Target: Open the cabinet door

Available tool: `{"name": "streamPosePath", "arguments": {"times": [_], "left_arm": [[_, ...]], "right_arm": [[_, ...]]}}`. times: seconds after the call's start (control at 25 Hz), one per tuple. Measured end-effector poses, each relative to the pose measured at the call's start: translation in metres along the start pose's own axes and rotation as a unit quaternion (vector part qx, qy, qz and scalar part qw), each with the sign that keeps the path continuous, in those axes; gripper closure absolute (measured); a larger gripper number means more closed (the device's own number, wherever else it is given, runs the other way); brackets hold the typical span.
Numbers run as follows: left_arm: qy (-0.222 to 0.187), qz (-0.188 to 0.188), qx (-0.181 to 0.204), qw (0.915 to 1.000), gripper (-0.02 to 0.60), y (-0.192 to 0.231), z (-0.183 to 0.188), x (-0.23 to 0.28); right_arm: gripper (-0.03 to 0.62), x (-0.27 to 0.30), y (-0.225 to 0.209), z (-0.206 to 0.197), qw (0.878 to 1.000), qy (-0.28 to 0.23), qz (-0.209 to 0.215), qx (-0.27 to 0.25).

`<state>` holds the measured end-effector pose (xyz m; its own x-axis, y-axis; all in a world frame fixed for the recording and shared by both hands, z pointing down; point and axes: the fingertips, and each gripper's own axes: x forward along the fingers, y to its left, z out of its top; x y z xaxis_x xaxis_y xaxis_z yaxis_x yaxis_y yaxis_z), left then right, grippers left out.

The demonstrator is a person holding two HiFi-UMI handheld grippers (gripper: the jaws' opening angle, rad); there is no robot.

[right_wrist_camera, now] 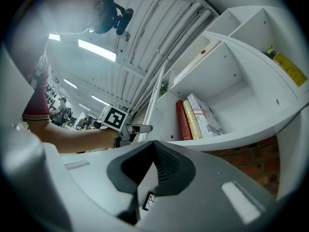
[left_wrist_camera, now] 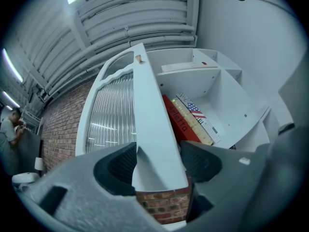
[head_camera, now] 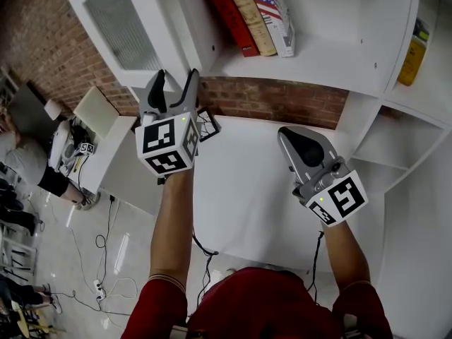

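Left gripper clamps cabinet door — red book lettering illegible.

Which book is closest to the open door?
The red book, leftmost in the head view; the tan book and flag-covered book stand to its right.

Smooth satin white paint on the cabinet door; its panel ribbed glass; brick wall rough, matt.

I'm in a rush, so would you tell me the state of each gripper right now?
Left gripper: closed on the edge of the open cabinet door.
Right gripper: closed, holding nothing.
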<state>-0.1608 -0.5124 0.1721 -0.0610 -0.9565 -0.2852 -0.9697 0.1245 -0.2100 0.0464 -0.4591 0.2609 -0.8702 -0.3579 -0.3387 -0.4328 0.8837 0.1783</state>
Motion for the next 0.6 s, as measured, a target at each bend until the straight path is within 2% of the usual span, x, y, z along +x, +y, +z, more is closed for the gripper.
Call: {"name": "streamPosePath", "arguments": {"times": [0.6], "left_arm": [[-0.023,-0.036,-0.020,0.9989,0.288,0.024,0.016,-0.066]], "right_arm": [[0.582,0.023,0.047,0.002,1.000,-0.004,0.012,0.004]]}}
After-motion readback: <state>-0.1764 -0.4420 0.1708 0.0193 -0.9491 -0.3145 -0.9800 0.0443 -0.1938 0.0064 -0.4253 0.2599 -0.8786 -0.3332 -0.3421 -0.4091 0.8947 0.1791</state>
